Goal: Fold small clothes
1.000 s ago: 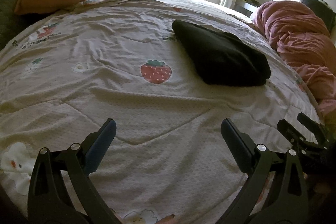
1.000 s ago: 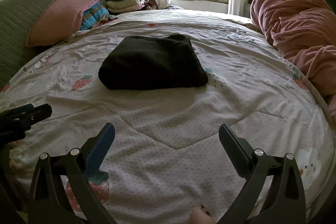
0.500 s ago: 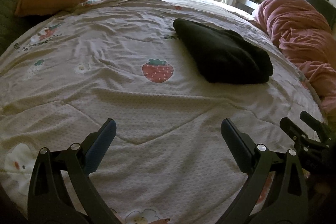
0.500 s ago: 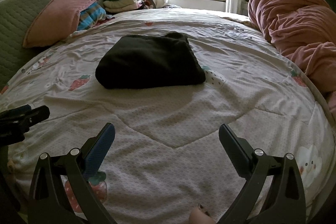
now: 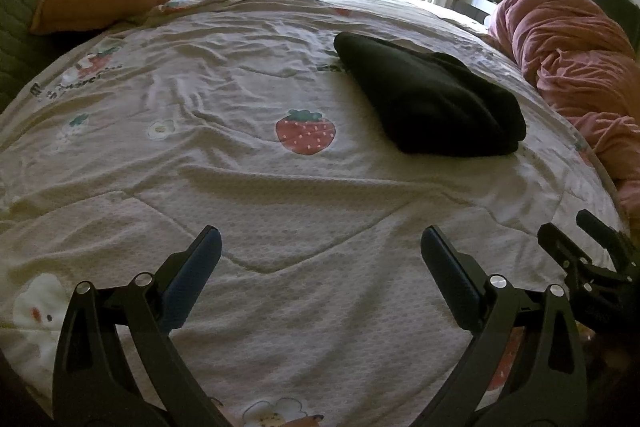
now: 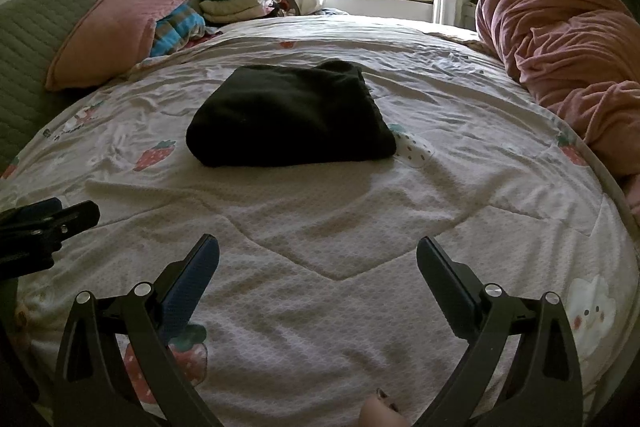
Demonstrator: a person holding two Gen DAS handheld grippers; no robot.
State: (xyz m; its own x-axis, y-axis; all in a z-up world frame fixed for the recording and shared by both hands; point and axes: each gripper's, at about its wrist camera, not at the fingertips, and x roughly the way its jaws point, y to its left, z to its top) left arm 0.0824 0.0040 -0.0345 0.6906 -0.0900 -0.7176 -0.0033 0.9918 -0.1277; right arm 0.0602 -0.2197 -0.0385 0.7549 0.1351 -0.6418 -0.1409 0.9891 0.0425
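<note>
Folded black garment on the bed, both tools empty.
The left gripper [image 5: 320,251] hangs with jaws wide apart over the strawberry quilt [image 5: 240,195]; the folded black garment [image 6: 290,119] lies mid-bed, well ahead; the right gripper [image 6: 318,261] is likewise spread, holding nothing.

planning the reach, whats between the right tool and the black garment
Only bare quilt, as the right wrist view shows: nothing lies between the open right tool and the folded black garment.
</note>
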